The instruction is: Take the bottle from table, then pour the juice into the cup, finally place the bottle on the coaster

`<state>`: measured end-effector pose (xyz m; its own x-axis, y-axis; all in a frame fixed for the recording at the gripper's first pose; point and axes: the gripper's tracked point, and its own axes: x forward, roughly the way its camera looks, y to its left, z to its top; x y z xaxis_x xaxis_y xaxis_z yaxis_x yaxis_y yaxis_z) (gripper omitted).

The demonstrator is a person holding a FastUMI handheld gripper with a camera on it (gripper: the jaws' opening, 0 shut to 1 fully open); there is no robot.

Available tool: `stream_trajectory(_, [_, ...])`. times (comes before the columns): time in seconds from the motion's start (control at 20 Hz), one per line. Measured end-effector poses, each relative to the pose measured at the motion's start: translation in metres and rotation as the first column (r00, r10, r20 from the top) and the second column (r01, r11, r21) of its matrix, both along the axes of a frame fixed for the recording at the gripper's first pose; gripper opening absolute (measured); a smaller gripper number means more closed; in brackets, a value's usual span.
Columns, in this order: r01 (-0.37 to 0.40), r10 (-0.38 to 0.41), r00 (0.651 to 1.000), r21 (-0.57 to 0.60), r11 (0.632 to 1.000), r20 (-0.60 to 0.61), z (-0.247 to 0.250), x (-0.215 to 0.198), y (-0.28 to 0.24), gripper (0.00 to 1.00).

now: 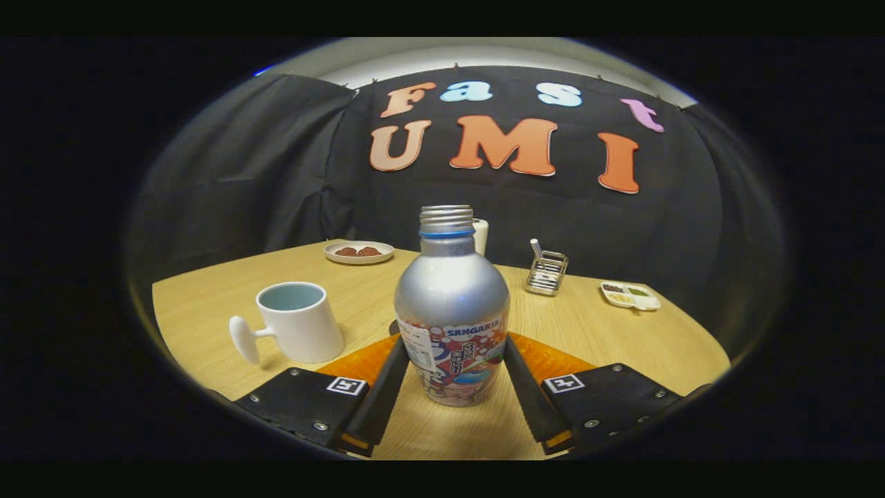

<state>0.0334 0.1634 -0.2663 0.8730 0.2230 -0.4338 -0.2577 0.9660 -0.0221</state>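
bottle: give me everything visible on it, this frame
The bottle is a silvery metal one, rounded at the shoulder, with a printed picture label round its lower body. The threaded neck is uncapped, with a blue ring just beneath. It stands upright between the jaws of the gripper, which press on both sides at label height. Its base looks down on or just above the table, with the orange coaster directly behind it.

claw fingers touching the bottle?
Touching. In the gripper view both fingers of the claw press against the sides of the bottle at its label, with no gap on either side.
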Motion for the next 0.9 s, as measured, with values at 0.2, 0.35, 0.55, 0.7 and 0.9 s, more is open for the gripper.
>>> stream_trajectory(0.2, [-0.047, 0.051, 0.998, -0.112, 0.993, 0.036, 0.016, 0.012, 0.010, 0.79])
stream_trajectory(0.35, [-0.079, 0.097, 0.993, -0.230, 0.970, 0.070, 0.026, 0.022, 0.011, 0.78])
stream_trajectory(0.55, [-0.108, 0.155, 0.982, -0.352, 0.930, 0.107, 0.035, 0.031, 0.016, 0.78])
stream_trajectory(0.7, [-0.121, 0.192, 0.974, -0.434, 0.893, 0.123, 0.037, 0.035, 0.019, 0.77])
stream_trajectory(0.9, [-0.102, 0.235, 0.959, -0.582, 0.807, 0.157, 0.043, 0.041, 0.017, 0.77])
